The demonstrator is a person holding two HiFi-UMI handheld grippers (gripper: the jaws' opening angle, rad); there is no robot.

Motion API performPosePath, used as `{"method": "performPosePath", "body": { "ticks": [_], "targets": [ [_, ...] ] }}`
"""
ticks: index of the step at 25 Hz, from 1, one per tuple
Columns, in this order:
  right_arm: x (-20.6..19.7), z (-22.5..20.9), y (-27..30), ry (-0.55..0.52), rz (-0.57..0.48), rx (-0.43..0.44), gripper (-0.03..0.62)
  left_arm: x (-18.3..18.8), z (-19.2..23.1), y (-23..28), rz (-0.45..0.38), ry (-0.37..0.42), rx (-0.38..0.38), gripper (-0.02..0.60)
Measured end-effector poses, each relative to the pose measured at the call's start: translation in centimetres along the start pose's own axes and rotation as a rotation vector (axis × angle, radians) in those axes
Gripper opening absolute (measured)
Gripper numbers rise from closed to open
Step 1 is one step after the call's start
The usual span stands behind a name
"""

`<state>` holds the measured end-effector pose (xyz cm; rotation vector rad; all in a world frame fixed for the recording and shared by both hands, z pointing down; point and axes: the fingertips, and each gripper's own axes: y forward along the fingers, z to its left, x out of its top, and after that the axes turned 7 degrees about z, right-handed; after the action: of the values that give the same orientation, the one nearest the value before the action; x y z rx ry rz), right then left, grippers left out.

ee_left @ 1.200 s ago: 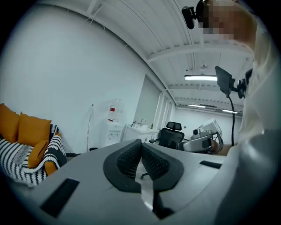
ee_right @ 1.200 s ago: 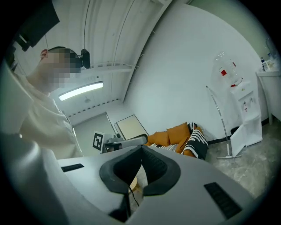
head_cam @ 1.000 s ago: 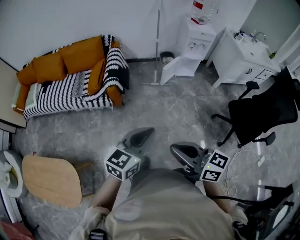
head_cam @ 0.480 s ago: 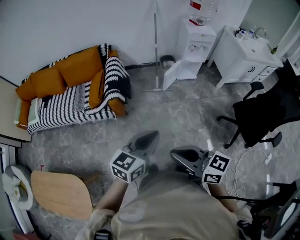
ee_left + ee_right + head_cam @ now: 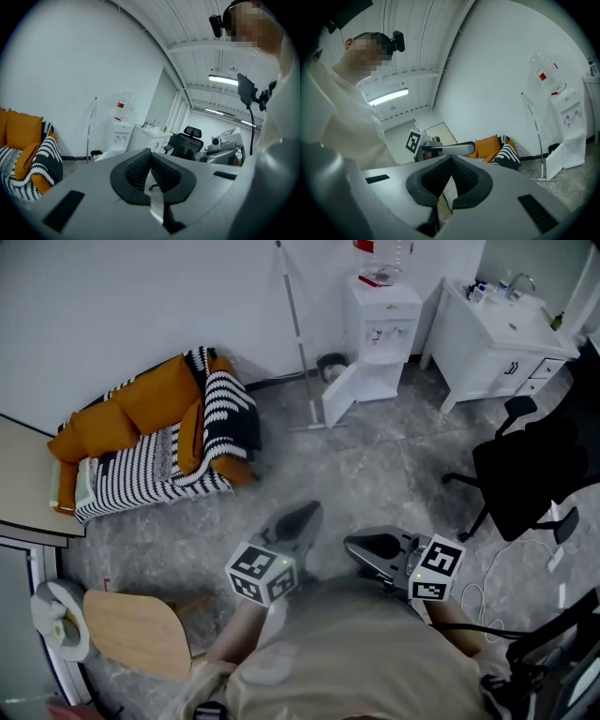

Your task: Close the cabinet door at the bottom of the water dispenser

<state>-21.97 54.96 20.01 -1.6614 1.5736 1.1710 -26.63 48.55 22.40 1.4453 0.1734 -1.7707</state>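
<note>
The cabinet door (image 5: 339, 393) stood swung open at the foot of the water dispenser (image 5: 382, 315), at 1 o'clock in the head view, with a mop pole (image 5: 298, 343) at its 9 o'clock. Over 1 second the sofa (image 5: 155, 442) had slid lower in frame, so the person was probably approaching. The left gripper (image 5: 307, 512) and right gripper (image 5: 354, 543), at 6 o'clock, were pinched together on nothing, well apart from the door.

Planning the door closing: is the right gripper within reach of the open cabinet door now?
Probably not yet: the right gripper sits near the person's body; bare floor separates it from the cabinet door, though nothing blocks the way.
</note>
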Motion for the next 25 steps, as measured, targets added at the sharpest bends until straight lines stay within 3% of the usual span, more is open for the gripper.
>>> {"method": "performPosePath", "body": {
  "ticks": [8,15,18,25],
  "targets": [
    [1.1,-4.7,-7.6,0.025,-0.036,0.004,0.0,1.9,-4.5,7.2,0.049,0.038,0.014,-0.006],
    [2.4,-8.6,-8.9,0.121,-0.092,-0.013,0.0,4.3,-4.4,10.2,0.117,0.122,0.009,-0.006],
    [1.7,-10.6,-9.9,0.172,-0.102,-0.004,0.0,3.8,-4.6,12.1,0.147,0.165,0.02,-0.006],
    [0.2,-11.6,-11.5,0.217,-0.116,-0.018,0.0,2.4,-5.4,14.4,0.173,0.176,-0.013,-0.006]
  ]
}}
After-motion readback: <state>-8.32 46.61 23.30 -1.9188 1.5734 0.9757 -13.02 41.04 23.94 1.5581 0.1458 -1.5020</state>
